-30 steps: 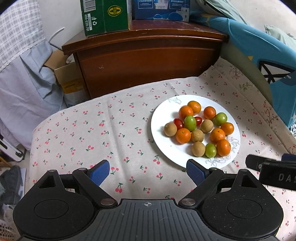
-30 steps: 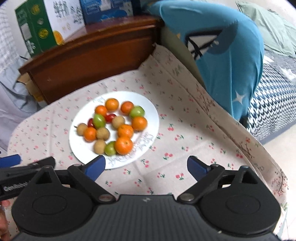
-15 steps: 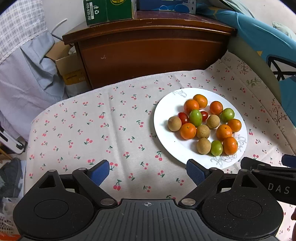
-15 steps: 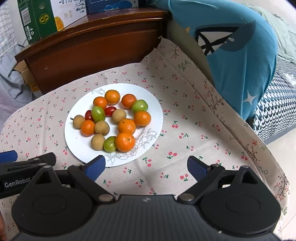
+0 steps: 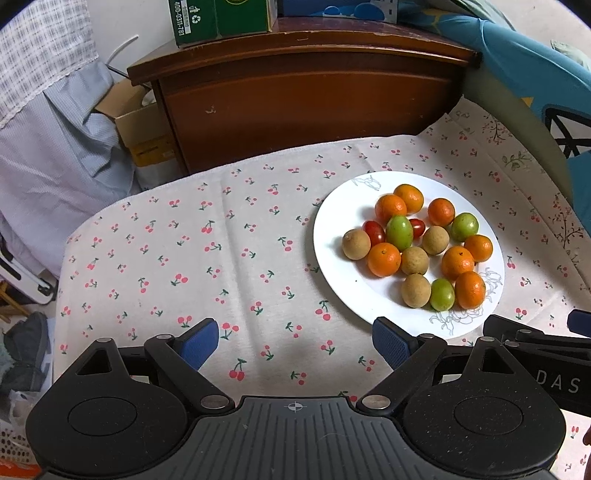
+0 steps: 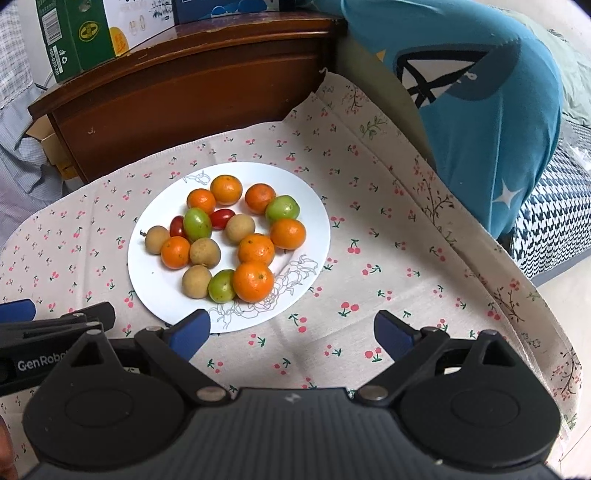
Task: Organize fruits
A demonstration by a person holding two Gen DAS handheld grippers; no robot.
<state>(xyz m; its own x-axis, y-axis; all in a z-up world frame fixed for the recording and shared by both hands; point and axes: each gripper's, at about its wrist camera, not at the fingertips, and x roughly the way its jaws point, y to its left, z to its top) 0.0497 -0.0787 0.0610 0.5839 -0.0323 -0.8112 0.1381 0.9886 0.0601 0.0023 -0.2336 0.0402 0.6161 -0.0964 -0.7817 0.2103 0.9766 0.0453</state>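
Item: white plate (image 6: pixel 317 221) with a line-drawn flower on its near rim, resting on a cherry-print cloth (image 6: pixel 388 258) spread over a table.

Contents, all on the plate, clustered and mostly touching:
- Small oranges (image 6: pixel 253 281), seven, spread from the far rim to the near side.
- Green fruits (image 6: pixel 197 223), three: one near the middle, one toward the right, one at the near side just beside the nearest orange.
- Brown round fruits (image 6: pixel 205 252), five, mixed among the oranges; one sits at the left edge of the cluster.
- Red cherry tomatoes (image 6: pixel 222 218), two, either side of the middle green fruit.

Left gripper (image 5: pixel 295 341): blue pads spread wide, nothing between them, hovering over bare cloth just left of the plate's near rim.

Right gripper (image 6: pixel 291 330): pads spread wide, empty, above the cloth at the plate's near right edge; its left pad overlaps the rim in view.

Surroundings: wooden cabinet (image 5: pixel 306 103) beyond the table, green box (image 5: pixel 221 16) on top; blue cushion (image 6: pixel 480 110) to the right.
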